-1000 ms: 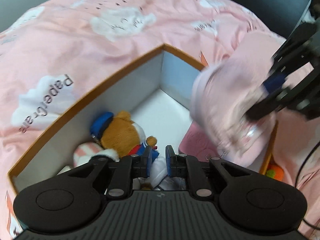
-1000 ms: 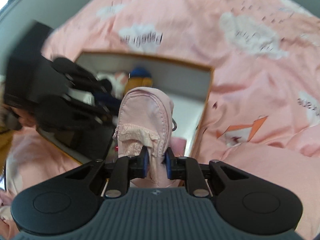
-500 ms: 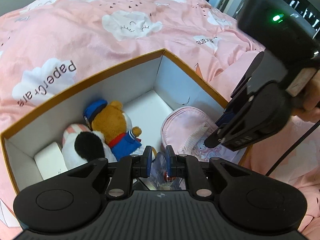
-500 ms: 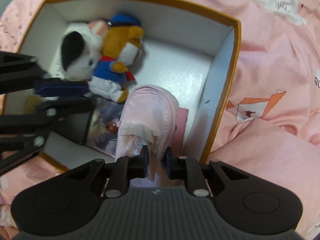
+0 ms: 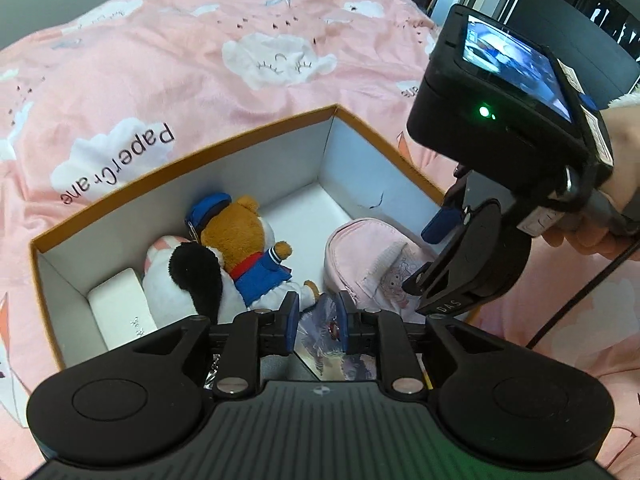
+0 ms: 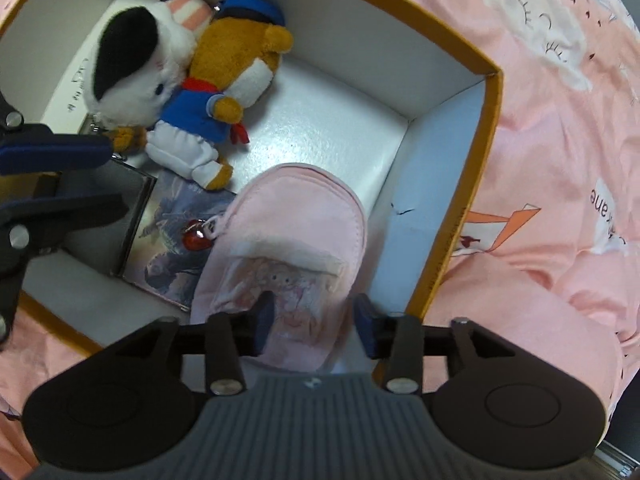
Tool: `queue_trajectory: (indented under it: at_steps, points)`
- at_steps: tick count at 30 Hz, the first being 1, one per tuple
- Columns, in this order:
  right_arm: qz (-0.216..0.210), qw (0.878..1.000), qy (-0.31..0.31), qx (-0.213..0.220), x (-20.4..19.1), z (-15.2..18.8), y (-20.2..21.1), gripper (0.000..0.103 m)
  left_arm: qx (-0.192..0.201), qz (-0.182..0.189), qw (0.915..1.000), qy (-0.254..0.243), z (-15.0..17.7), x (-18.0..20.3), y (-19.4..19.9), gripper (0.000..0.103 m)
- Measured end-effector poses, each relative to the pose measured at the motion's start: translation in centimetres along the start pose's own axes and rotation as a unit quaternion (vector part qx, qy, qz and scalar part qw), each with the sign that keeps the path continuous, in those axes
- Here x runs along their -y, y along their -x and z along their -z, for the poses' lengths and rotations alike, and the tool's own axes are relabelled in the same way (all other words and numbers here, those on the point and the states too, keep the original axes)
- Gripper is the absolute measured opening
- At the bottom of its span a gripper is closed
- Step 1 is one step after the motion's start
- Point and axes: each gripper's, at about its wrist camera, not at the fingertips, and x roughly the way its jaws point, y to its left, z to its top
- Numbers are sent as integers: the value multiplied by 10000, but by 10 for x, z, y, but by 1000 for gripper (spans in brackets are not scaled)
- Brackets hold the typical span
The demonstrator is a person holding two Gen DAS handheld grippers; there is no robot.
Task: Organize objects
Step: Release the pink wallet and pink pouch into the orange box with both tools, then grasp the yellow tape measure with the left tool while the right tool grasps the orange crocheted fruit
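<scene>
Half a second ago our right gripper (image 6: 314, 322) was pinching the pink pouch (image 6: 288, 248) above the box floor; now the pouch lies flat inside the box (image 6: 486, 128) and the jaws are opening, the pouch's near end still between the blue pads (image 6: 264, 318) but no longer squeezed. Our left gripper (image 5: 318, 322) has lifted a little and its jaws are opening too; nothing is gripped between them, and through the narrow gap we see only the printed card (image 5: 320, 324) lying on the box floor below.

Nearest to us in the right wrist view, the pouch rests against the box's right wall, its red heart-shaped zipper charm (image 6: 196, 238) lying on the printed card beside it. Just past the card lies the brown plush bear (image 6: 224, 80) in a blue cap and blue top, on its back, touching the white plush with a black ear (image 6: 132, 52). A white rectangular case (image 5: 122, 306) sits in the left corner behind the white plush, seen in the left wrist view.

Farther out, the box stands on a pink quilt (image 5: 168, 64) printed with white clouds. In the left wrist view, the right gripper's black body hangs over the box's right edge, held by a hand (image 5: 624, 148).
</scene>
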Motion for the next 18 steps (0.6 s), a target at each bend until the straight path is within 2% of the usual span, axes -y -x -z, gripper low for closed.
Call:
queue_trajectory:
  at_steps: [3,8,15,18]
  points:
    - [-21,9997,-40,247,2,9,16,49,185,-77,9998,-18,4,8,14,24]
    - [-308,9931,-129,1126,8,42,62,49,516,66,9986,41,14,27,41,24]
    - [-710,9679,-209,2400,7,122,102,49,757,212,9969,-16,40,69,63,24]
    - [-868,9541,-300,2851,9,154,98,49,780,170,9968,35,54,81,62,24]
